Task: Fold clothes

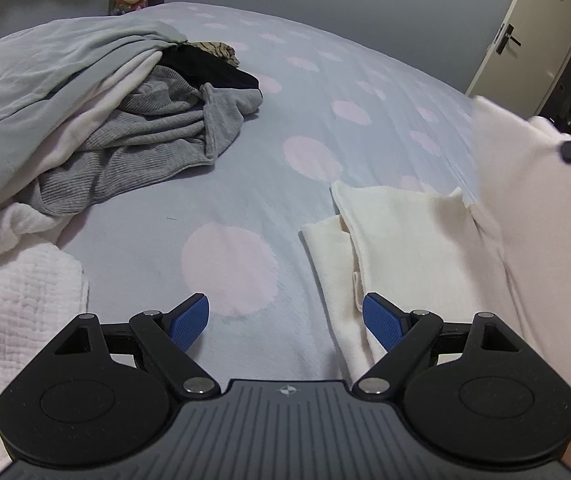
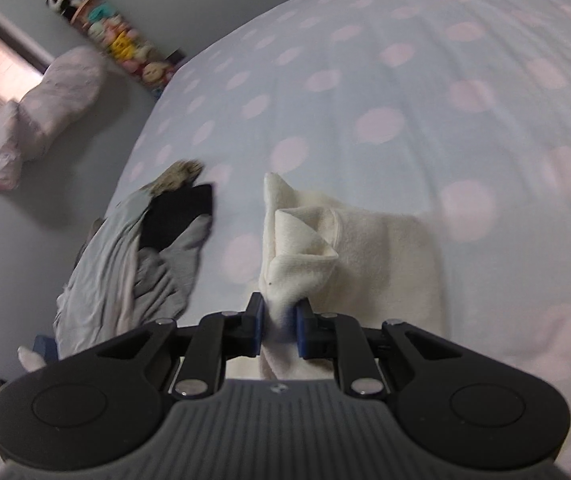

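Cream garment (image 2: pixel 369 256): lying on the bed's near right part, one part flat on the cover, another part lifted; I am folding this one.
Right tongs (image 2: pixel 280 322): I am pinching a bunched fold of the cream garment between the blue pads, jaws closed tight on the cloth.
Left tongs (image 1: pixel 285 320): I am holding them wide apart with nothing between the pads, low over the bed (image 1: pixel 245 208), the right pad just at the garment's left edge.
Lifted part: in the left view it is rising as a tall flap toward the bed's right edge, with the right tongs' dark tip showing beside it.
Step in hand: I am judging that I am carrying the gripped part over the flat part to lay one fold.
Doing it well: I am aiming to keep the pinch firm but shallow, so that only the layers I mean to move come up.
Left tongs' job: I am thinking of pressing or gripping the near left edge, so the flat part is not dragging along.
Laying down: I am planning to lower edge to edge, then let go only once the cloth is resting flat.
Risk: thick soft cloth is likely bunching at the pinch, leaving a lump in the fold.
Pile (image 1: pixel 125 120): grey, pale blue, black and white clothes are waiting at the bed's far left, well apart from the garment.
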Motion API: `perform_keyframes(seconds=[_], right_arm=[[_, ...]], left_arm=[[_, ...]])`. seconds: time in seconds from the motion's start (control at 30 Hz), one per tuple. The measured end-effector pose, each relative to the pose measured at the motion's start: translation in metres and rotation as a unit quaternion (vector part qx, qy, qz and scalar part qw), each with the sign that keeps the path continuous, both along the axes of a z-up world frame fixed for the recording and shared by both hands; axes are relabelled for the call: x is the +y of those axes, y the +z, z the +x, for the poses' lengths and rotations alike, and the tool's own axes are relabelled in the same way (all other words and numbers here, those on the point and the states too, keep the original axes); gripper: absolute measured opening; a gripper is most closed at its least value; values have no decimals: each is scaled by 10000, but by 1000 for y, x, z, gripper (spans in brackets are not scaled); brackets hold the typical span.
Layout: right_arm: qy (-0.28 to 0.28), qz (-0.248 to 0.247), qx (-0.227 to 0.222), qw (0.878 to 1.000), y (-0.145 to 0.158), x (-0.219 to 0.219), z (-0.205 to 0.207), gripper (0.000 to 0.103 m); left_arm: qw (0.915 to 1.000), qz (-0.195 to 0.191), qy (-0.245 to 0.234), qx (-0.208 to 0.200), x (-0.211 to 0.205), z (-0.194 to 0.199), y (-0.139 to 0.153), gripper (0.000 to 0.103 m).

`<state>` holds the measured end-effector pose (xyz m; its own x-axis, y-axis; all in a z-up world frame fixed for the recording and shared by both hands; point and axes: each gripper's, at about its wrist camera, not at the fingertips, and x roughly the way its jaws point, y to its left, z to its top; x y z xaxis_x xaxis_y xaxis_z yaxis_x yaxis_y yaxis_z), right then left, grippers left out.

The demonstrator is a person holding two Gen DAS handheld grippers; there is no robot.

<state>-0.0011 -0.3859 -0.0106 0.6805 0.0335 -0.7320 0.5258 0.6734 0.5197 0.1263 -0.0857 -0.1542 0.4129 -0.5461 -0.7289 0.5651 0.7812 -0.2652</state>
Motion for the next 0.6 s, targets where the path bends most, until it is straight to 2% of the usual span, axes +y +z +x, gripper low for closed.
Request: perform_keyframes(seconds=[0.23,0.37,0.6], right_arm=[[359,25,378,9986,-50,51,49,18],[357,60,569,9977,-78,66,67,18],[474,121,873,9950,-109,79,86,18]], left_arm=[[10000,-2,83,30,5,5,-1,84],[10000,26,84,48,5,6,-2,84],[9999,100,39,73,2,6,-4,84]])
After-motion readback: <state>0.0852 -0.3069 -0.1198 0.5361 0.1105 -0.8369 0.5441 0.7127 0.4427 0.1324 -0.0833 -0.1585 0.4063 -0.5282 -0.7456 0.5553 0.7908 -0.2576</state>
